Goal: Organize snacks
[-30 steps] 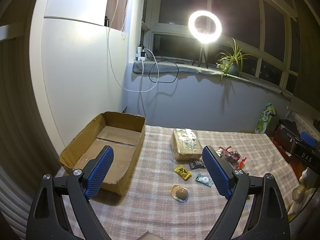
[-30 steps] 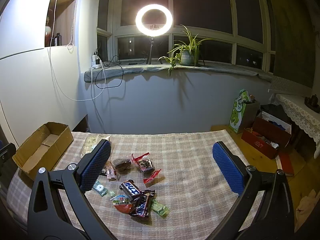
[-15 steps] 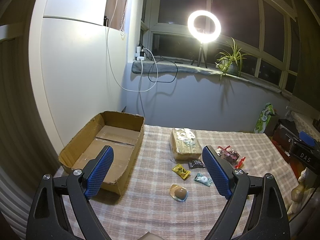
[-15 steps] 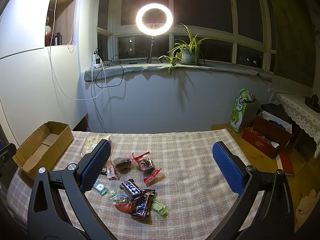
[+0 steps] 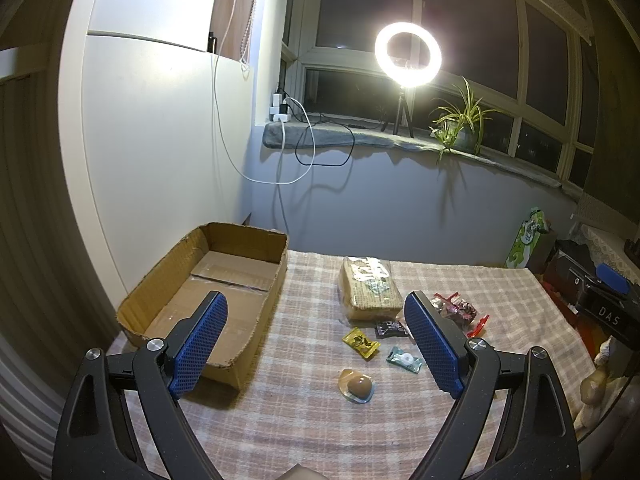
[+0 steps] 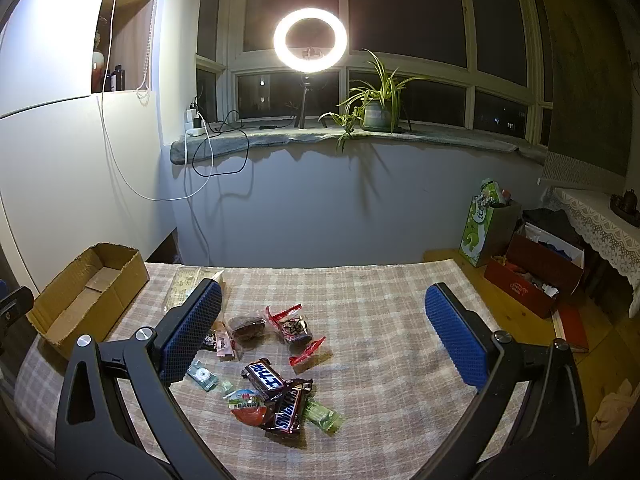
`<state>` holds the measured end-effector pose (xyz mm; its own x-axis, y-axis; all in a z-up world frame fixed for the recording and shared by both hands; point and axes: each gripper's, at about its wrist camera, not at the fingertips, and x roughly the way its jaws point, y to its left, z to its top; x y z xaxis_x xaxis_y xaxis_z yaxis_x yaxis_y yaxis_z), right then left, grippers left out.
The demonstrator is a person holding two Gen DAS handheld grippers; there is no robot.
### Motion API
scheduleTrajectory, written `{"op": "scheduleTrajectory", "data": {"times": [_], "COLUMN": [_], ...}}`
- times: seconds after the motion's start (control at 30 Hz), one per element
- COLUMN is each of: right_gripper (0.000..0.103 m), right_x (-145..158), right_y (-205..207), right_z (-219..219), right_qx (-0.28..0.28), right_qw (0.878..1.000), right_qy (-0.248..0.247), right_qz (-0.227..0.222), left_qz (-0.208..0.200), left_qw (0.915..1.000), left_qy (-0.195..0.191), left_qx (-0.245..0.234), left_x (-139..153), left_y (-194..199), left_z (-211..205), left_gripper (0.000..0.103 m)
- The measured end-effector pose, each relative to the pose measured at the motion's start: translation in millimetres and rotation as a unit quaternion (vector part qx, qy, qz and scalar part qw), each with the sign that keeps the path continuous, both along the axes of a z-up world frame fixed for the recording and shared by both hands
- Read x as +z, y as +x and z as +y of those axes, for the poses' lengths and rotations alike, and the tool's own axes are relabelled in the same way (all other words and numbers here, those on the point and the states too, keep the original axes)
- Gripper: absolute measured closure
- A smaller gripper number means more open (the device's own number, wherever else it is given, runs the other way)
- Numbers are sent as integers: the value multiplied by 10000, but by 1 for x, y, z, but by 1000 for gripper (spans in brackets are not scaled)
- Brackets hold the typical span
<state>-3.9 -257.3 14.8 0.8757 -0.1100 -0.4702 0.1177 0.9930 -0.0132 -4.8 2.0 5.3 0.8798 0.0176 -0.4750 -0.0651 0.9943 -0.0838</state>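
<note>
Counter (image 6: pixel 400 300) with checked cloth fills the lower half of both views. Cardboard box (image 5: pixel 224 280) sits lower left in the left wrist view, open top, nothing inside it, far left edge of the counter in the right wrist view.

Big flat cracker pack (image 5: pixel 370 290) lies centre frame, just right of the box. Snack pile: Snickers bars (image 6: pixel 280 396) overlap each other lower centre in the right wrist view, a round red-topped cup (image 6: pixel 247 407) touching them, green wrapper (image 6: pixel 324 414) tucked at their right. Smaller loose ones: red-wrapped pieces (image 6: pixel 294 326), dark cake packet (image 6: pixel 246 326), teal candy (image 5: pixel 404 359), yellow sachet (image 5: pixel 361 342), clear jelly cup (image 5: pixel 357 386).

Risks, as I judge it: overlapped bars mean a pinch could drag two or push the pile; thin flat wrappers may slip out of the pads; cloth could get pinched and bunch up; the round jelly cup could squirt sideways; the box wall is ragged and could snag a drop.

Left gripper (image 5: pixel 316 344) hovers above the counter, level, pointing forward between box and snacks, jaws wide apart, holding nothing. Right gripper (image 6: pixel 324 334) same pose over the snack pile, jaws spread wide, nothing between them.
</note>
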Motion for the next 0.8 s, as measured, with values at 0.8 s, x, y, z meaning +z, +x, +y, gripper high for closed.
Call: {"op": "scheduleTrajectory", "data": {"times": [0.8], "right_gripper": [0], "right_x": [-1], "right_y": [1], "right_z": [0], "right_qx": [0], "right_qw": [10000], "right_qy": [-2], "right_qz": [-2], "left_qz": [-5], "left_qw": [10000], "left_qy": [-12], "left_qx": [-4], "left_x": [-1], "left_y": [-1], "left_z": [-1], "left_gripper": [12]}}
